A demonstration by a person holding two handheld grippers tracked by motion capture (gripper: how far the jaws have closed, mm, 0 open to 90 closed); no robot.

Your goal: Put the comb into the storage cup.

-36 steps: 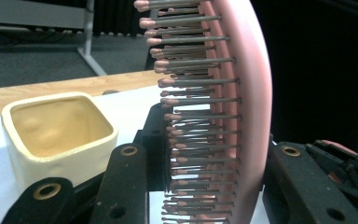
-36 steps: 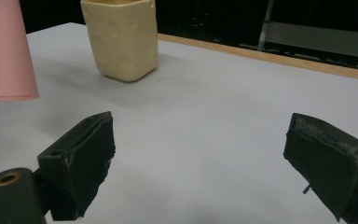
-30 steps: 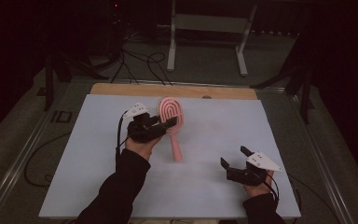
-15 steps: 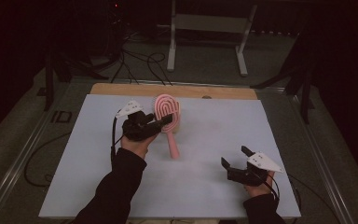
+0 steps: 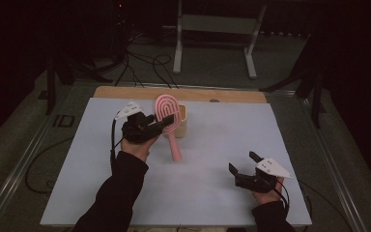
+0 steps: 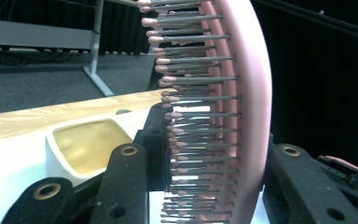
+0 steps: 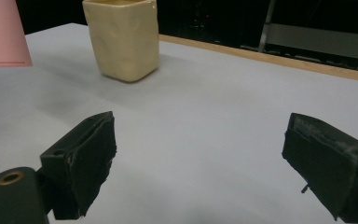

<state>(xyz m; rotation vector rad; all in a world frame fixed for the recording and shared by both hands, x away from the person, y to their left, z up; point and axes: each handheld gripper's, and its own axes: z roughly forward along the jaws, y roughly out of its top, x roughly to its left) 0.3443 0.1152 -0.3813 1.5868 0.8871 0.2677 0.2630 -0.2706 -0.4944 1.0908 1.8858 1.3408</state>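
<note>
The left gripper point(image 5: 162, 126) has its jaws clamped across the head of the pink brush point(image 5: 168, 116), one jaw on the bristle face and one on the smooth back, as the left gripper view shows close up. The brush point(image 6: 242, 107) hangs clear of the table point(image 5: 212, 145), head up and handle pointing down toward the near side, just in front of the cream cup point(image 5: 182, 121) at the far middle of the table.

The brush looks light and stiff, a plastic shell with thin pins that probably give a little under the jaw, so the grip on that side is likely springy and might let the brush twist. The smooth curved back looks slippery. Held by the head, the handle goes down first, which suits dropping it into the cup. The cup point(image 7: 123, 39) seems small and light, so I'd guess it could tip if knocked.

The right gripper point(image 5: 244, 166) rests at the near right, jaws wide apart and empty.
</note>
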